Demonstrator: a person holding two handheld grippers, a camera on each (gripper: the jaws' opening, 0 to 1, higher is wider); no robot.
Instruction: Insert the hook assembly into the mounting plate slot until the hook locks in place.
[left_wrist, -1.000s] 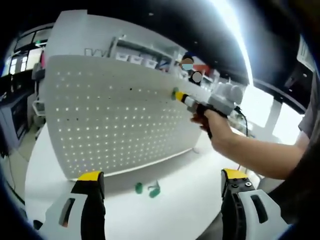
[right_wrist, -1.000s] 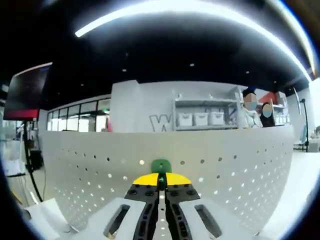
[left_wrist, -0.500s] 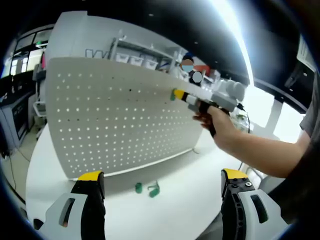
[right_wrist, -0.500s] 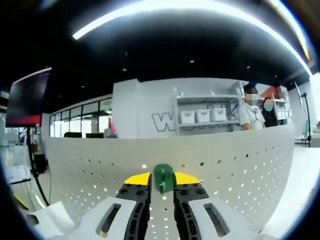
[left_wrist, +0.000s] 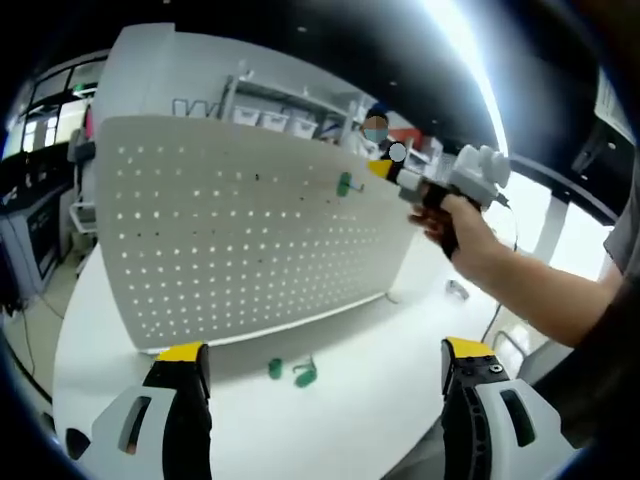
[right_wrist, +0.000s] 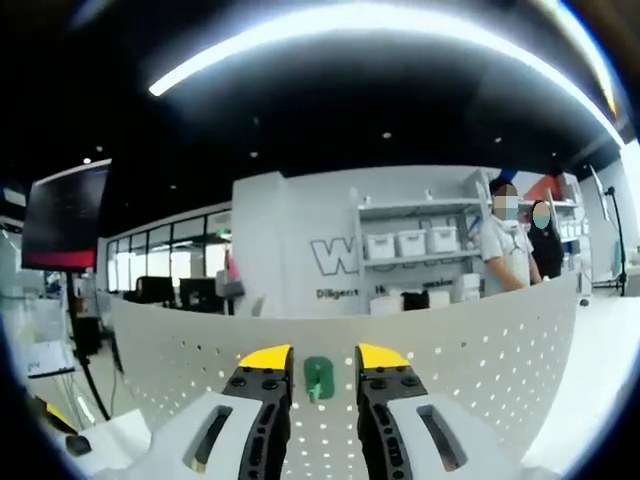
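Hanging in the white pegboard (left_wrist: 250, 230), upper middle of frame, the green hook (left_wrist: 344, 184) looks seated.
Right gripper (right_wrist: 323, 357) stands jaws parted either side of it; left gripper (left_wrist: 325, 365) open. Light, stiff plastic: grip the flat head.

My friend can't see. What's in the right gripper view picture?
A small green plastic hook sits on a white pegboard panel full of holes, between the open yellow-tipped tongs of the right gripper, which aren't touching it. Behind the board are white shelves with storage bins and two people standing.
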